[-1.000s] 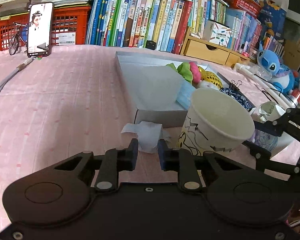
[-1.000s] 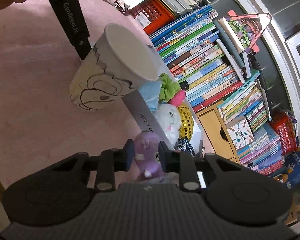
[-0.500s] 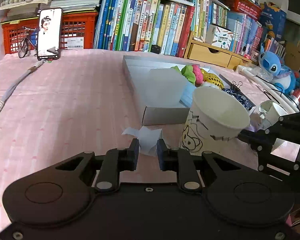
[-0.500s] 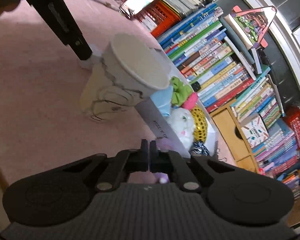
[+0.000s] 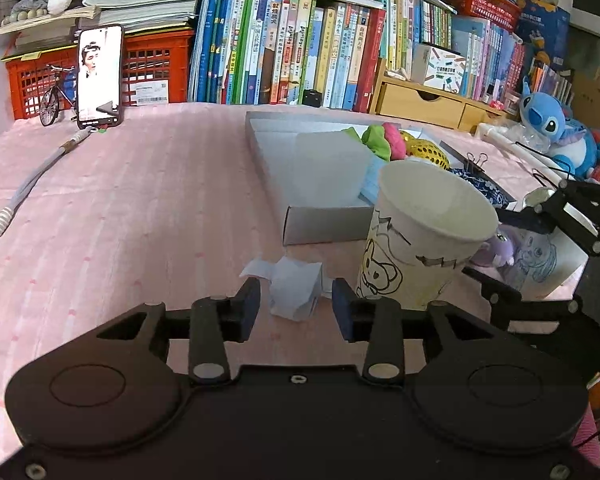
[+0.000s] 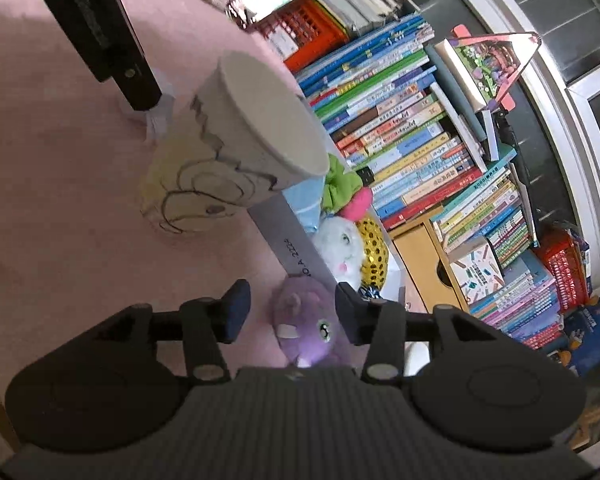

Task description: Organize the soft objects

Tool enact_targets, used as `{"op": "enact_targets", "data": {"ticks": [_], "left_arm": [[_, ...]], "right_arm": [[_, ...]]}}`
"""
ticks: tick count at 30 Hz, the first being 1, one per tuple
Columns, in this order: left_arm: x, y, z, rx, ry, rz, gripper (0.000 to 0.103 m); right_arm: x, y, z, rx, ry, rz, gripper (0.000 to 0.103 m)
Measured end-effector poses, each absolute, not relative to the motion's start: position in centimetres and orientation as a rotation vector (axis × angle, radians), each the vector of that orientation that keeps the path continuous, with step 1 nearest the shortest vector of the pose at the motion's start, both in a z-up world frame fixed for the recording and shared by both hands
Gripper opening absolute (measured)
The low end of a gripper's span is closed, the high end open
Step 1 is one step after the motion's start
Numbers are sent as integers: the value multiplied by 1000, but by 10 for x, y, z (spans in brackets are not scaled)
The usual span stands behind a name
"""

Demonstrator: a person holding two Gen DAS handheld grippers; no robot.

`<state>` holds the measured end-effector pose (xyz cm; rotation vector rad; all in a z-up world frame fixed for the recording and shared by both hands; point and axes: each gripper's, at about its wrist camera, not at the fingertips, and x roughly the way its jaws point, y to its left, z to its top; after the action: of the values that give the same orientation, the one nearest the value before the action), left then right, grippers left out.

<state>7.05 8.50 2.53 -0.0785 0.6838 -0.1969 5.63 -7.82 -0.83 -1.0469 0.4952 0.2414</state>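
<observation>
Left gripper (image 5: 296, 310) sat spread, jaws either side of a crumpled white tissue (image 5: 294, 286) on the pink surface (image 5: 140, 216), not pinching it. Right gripper (image 6: 292, 308) was spread too, jaws flanking a purple plush (image 6: 306, 328) lying just beside the grey box (image 6: 290, 240). White plush (image 6: 342, 246) and green plush (image 6: 340, 186) lay inside that box. Paper cup (image 5: 420, 240) stood upright right of the tissue.
</observation>
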Motion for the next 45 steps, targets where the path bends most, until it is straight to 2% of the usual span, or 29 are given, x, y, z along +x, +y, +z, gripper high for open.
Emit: {"op": "enact_targets", "data": {"ticks": [5,8,11,13,21,23,28,38,40,42,43,45], "left_arm": [[76,84,23,-73,686,-198,38],[78,84,23,-72,685,-200,38],[79,83,22,-70,688,-199,37],[80,82,21,-72,690,-204,37],[81,80,20,-69,696,-206,31],[80,81,20,-75,697,-203,25],[76,81,23,-73,687,-202,24],[53,76,30,-44,670,-220,25],[48,75,31,-40,658,-211,25],[44,74,31,-35,644,-189,31],[42,73,31,-32,642,-181,39],[41,72,31,-35,636,-164,44]], "right_arm": [[69,-76,-12,-1050,531,219,59],[72,-78,-13,-1045,537,213,32],[69,-78,-12,-1025,529,227,21],[66,-79,-7,-998,519,249,3],[58,-82,2,-928,540,306,3],[53,-83,6,-894,556,334,2],[33,-83,20,-836,553,414,2],[0,-95,30,-670,593,554,8],[-7,-100,32,-618,564,550,33],[-12,-107,34,-570,528,522,42],[-13,-111,34,-537,519,497,52],[-13,-117,34,-467,519,452,63]]}}
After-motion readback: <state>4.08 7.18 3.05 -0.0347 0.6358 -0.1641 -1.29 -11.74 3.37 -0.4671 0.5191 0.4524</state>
